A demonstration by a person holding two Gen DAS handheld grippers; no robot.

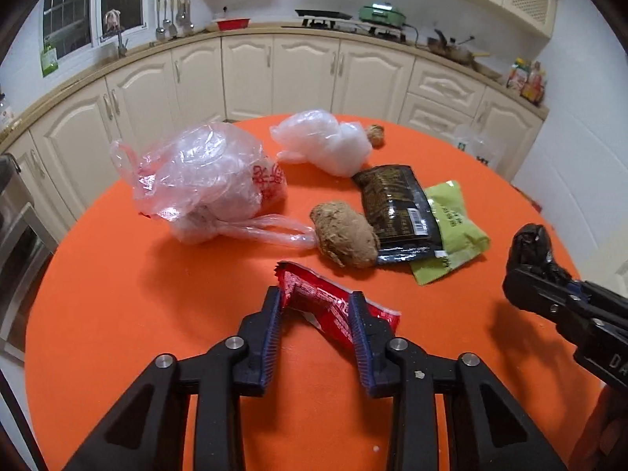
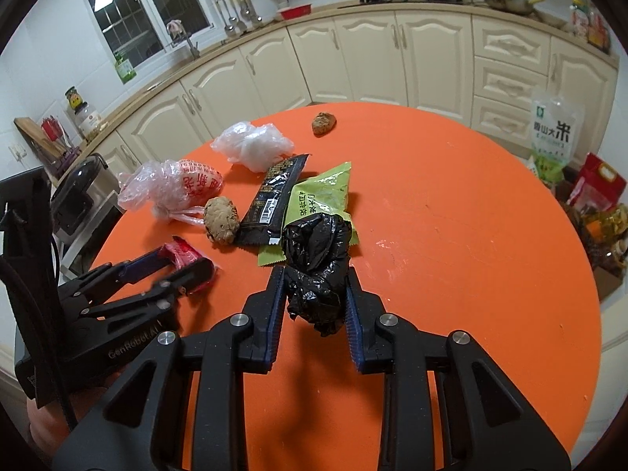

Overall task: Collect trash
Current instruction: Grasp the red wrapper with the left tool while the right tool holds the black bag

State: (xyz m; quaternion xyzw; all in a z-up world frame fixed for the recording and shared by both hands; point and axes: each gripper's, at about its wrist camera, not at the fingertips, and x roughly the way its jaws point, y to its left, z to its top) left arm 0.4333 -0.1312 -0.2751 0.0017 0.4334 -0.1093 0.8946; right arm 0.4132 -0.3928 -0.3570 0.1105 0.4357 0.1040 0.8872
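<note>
On the round orange table (image 1: 117, 314), my left gripper (image 1: 316, 302) is shut on a crumpled red snack wrapper (image 1: 314, 298) that rests on the tabletop. In the right wrist view the same red wrapper (image 2: 184, 253) sits between the left gripper's fingers (image 2: 157, 265). My right gripper (image 2: 314, 274) is shut on a scrunched black plastic bag (image 2: 318, 255); the bag bulges out beyond the fingertips. From the left wrist view, the right gripper (image 1: 530, 271) reaches in at the right edge with the black bag (image 1: 530, 241) at its tip.
Loose on the table lie a clear bag with red print (image 1: 204, 180), a white plastic bag (image 1: 325, 141), a brown paper wad (image 1: 345, 235), a black wrapper (image 1: 396, 208), a green wrapper (image 1: 455, 231) and a small brown lump (image 2: 324, 122). Cream cabinets (image 1: 302, 74) curve behind.
</note>
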